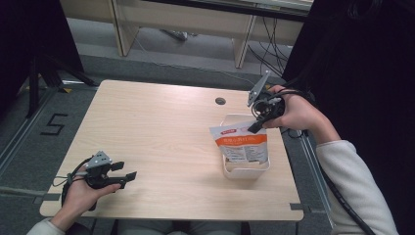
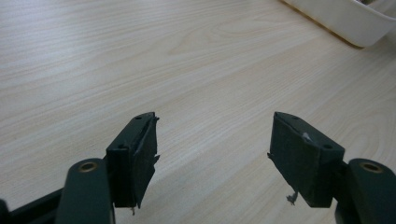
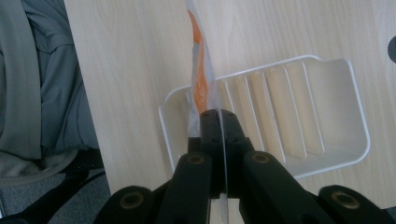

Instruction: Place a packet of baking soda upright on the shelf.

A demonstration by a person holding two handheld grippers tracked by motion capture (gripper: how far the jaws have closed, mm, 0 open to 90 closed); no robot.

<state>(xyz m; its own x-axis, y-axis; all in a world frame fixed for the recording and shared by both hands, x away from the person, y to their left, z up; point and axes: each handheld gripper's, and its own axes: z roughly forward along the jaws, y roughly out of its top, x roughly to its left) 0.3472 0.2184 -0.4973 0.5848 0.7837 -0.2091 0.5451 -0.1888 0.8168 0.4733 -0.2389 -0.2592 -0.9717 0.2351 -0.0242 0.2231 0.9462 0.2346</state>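
Observation:
A white and orange pouch (image 1: 242,143) stands upright in a white ribbed plastic tray (image 1: 234,171) on the right half of the wooden table. My right gripper (image 1: 255,126) comes in from the right and is shut on the pouch's top edge. In the right gripper view the black jaws pinch the thin pouch (image 3: 201,79) edge-on above the tray (image 3: 357,121). My left gripper (image 1: 126,172) rests low near the table's front left corner, held in a hand. Its jaws stand wide apart in the left gripper view (image 2: 212,158), with bare wood between them.
The light wooden table (image 1: 161,127) has a round cable hole (image 1: 220,101) behind the tray. A corner of the tray (image 2: 345,21) lies far ahead of the left gripper. Dark curtains stand at both sides, and grey floor with cables lies beyond the table.

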